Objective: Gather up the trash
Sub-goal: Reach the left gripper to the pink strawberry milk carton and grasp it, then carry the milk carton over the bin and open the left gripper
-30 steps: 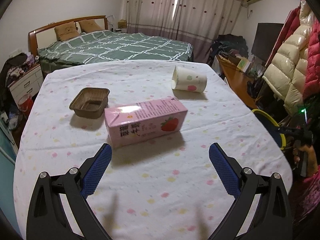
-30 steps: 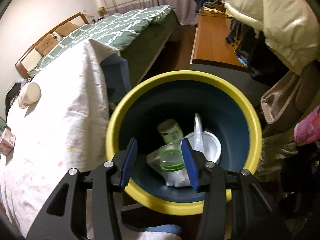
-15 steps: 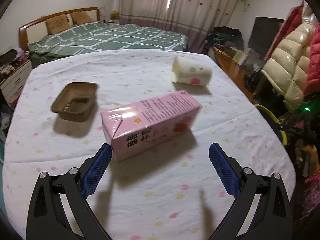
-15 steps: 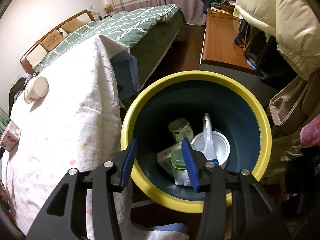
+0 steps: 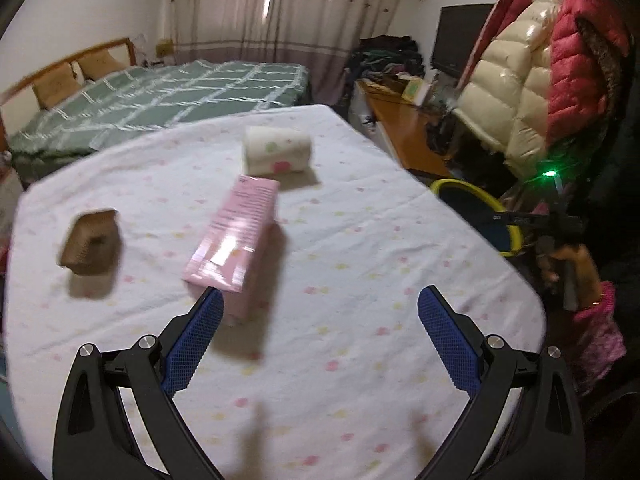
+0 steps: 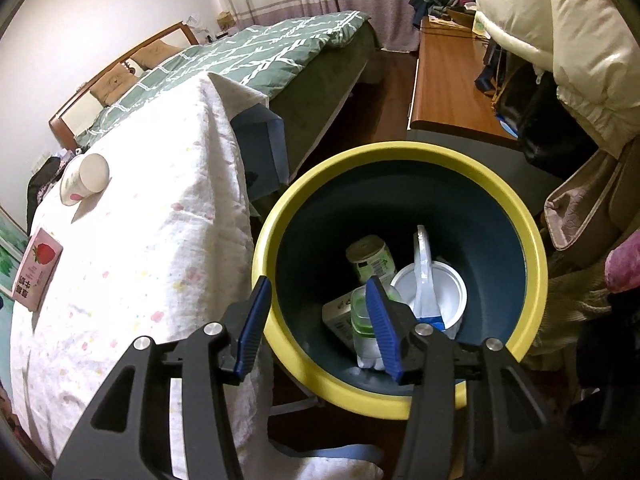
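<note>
On the table [image 5: 360,240], just ahead of your L gripper [image 5: 320,340], lies the pink carton [image 5: 234,240]; jaws wide, empty; prob. light, stiff, crushable; take its long sides; R gripper [image 6: 320,320] over bin [image 6: 536,248], opening, empty.

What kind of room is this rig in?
Most likely a home bedroom: a made bed behind the cloth-covered table, window curtains, and puffy coats hanging at the side.

Pink carton [image 5: 236,240] with strawberry print, white cup [image 5: 277,155] with pastel dots, brown tray [image 5: 91,242], white desk [image 5: 360,240] cloth with pastel spots, yellow-rimmed dark blue bin [image 6: 400,160], green bed [image 5: 160,96] with white grid.
</note>
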Demonstrator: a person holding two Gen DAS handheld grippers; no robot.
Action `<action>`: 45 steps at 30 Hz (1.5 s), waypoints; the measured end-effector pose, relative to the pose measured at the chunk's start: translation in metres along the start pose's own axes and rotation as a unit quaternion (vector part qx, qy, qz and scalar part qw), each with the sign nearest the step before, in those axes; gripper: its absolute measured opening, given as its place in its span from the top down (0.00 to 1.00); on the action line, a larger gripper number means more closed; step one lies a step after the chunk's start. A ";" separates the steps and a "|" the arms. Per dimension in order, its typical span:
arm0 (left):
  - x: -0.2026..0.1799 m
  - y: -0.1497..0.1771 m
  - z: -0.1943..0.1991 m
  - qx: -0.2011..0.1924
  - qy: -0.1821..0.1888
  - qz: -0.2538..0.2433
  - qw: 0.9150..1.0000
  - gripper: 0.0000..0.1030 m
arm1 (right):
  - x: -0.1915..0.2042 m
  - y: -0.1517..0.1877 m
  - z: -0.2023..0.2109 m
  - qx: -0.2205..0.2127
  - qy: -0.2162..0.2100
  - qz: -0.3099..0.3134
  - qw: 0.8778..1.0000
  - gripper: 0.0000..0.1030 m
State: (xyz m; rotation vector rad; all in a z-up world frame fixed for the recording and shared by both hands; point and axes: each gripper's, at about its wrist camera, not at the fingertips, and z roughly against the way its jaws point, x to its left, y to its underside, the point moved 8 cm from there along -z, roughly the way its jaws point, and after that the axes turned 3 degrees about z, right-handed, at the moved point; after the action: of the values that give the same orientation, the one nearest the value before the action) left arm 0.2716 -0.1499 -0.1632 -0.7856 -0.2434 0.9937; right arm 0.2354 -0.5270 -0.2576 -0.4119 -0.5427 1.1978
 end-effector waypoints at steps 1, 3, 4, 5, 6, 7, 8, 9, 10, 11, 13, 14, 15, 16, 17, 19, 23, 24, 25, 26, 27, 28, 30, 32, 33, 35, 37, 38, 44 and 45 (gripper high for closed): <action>0.006 -0.004 -0.002 0.001 -0.010 -0.002 1.000 0.07 | 0.000 0.000 0.000 -0.001 -0.001 -0.001 1.000 0.54; 0.017 -0.014 -0.012 0.003 -0.018 -0.004 1.000 0.07 | 0.001 0.000 0.001 -0.002 -0.003 -0.002 1.000 0.54; 0.021 -0.018 -0.017 0.005 -0.021 -0.004 1.000 0.07 | 0.002 0.000 0.001 -0.002 -0.004 -0.001 1.000 0.54; 0.028 -0.022 -0.026 0.011 -0.027 -0.004 1.000 0.07 | 0.002 0.001 0.001 -0.002 -0.005 -0.001 1.000 0.54; 0.033 -0.023 -0.034 0.018 -0.032 -0.005 0.999 0.08 | 0.004 0.002 0.001 -0.001 -0.006 0.000 1.000 0.54; 0.037 -0.025 -0.042 0.025 -0.034 -0.006 0.999 0.11 | 0.005 0.003 0.001 0.000 -0.006 0.002 1.000 0.54; 0.041 -0.027 -0.053 0.035 -0.036 -0.006 0.999 0.13 | 0.005 0.004 0.000 0.001 -0.006 0.003 1.000 0.54; 0.043 -0.027 -0.060 0.043 -0.037 -0.006 0.998 0.15 | 0.005 0.004 0.000 0.002 -0.006 0.003 1.000 0.54; 0.044 -0.028 -0.068 0.051 -0.037 -0.006 0.998 0.18 | 0.005 0.005 -0.001 0.003 -0.006 0.003 1.000 0.54; 0.045 -0.028 -0.076 0.060 -0.038 -0.006 0.997 0.19 | 0.005 0.006 -0.001 0.005 -0.005 0.003 1.000 0.54; 0.043 -0.028 -0.088 0.070 -0.044 -0.012 0.997 0.20 | 0.003 0.008 -0.003 0.007 -0.004 0.002 1.000 0.54; 0.041 -0.028 -0.096 0.074 -0.045 -0.014 0.996 0.21 | 0.002 0.009 -0.004 0.009 -0.004 0.001 1.000 0.54; 0.040 -0.029 -0.099 0.078 -0.046 -0.016 0.996 0.25 | 0.002 0.009 -0.004 0.010 -0.004 0.001 1.000 0.54; 0.039 -0.029 -0.103 0.081 -0.047 -0.017 0.995 0.28 | 0.001 0.009 -0.005 0.011 -0.004 0.001 1.000 0.54; 0.039 -0.029 -0.106 0.085 -0.048 -0.018 0.995 0.30 | 0.001 0.010 -0.006 0.012 -0.004 0.000 1.000 0.54; 0.039 -0.029 -0.112 0.092 -0.054 -0.021 0.994 0.37 | 0.001 0.010 -0.006 0.011 -0.006 0.001 1.000 0.54; 0.037 -0.031 -0.116 0.099 -0.058 -0.026 0.993 0.52 | 0.001 0.011 -0.005 0.009 -0.009 0.001 1.000 0.54; 0.036 -0.031 -0.116 0.100 -0.058 -0.027 0.993 0.58 | 0.001 0.012 -0.004 0.009 -0.010 0.001 1.000 0.54; 0.034 -0.030 -0.116 0.101 -0.059 -0.030 0.993 0.63 | 0.001 0.012 -0.004 0.009 -0.010 0.001 1.000 0.54; 0.033 -0.030 -0.115 0.101 -0.060 -0.032 0.993 0.63 | 0.000 0.013 -0.004 0.009 -0.010 0.000 1.000 0.54; 0.030 -0.030 -0.114 0.101 -0.061 -0.036 0.992 0.63 | 0.000 0.013 -0.004 0.010 -0.011 -0.001 1.000 0.54; 0.028 -0.029 -0.113 0.101 -0.061 -0.039 0.992 0.63 | 0.000 0.014 -0.003 0.009 -0.011 -0.001 1.000 0.54; 0.021 -0.029 -0.109 0.097 -0.061 -0.047 0.992 0.63 | 0.000 0.015 -0.002 0.008 -0.012 -0.002 1.000 0.54; 0.009 -0.031 -0.103 0.092 -0.052 -0.051 0.993 0.63 | -0.001 0.016 0.001 0.006 -0.014 -0.003 1.000 0.54; 0.002 -0.032 -0.100 0.089 -0.047 -0.055 0.993 0.63 | -0.002 0.017 0.002 0.005 -0.015 -0.005 1.000 0.54; -0.017 -0.035 -0.096 0.083 -0.035 -0.068 0.994 0.63 | -0.004 0.019 0.005 0.002 -0.017 -0.008 1.000 0.54; -0.034 -0.037 -0.095 0.082 -0.024 -0.079 0.993 0.63 | -0.008 0.022 0.010 -0.003 -0.019 -0.012 1.000 0.54; -0.049 -0.039 -0.095 0.081 -0.013 -0.089 0.993 0.63 | -0.010 0.023 0.013 -0.005 -0.020 -0.014 1.000 0.54; -0.126 -0.052 -0.108 0.081 0.038 -0.136 0.987 0.63 | -0.032 0.030 0.041 -0.028 -0.005 -0.022 0.999 0.54; -0.140 -0.054 -0.112 0.082 0.047 -0.144 0.985 0.63 | -0.036 0.031 0.045 -0.031 -0.001 -0.023 0.999 0.54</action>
State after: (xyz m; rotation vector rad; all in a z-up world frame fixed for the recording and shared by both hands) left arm 0.2894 -0.3360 -0.1828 -0.6243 -0.1851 0.6928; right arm 0.1756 -0.5501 -0.2459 -0.4476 -0.5895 1.1392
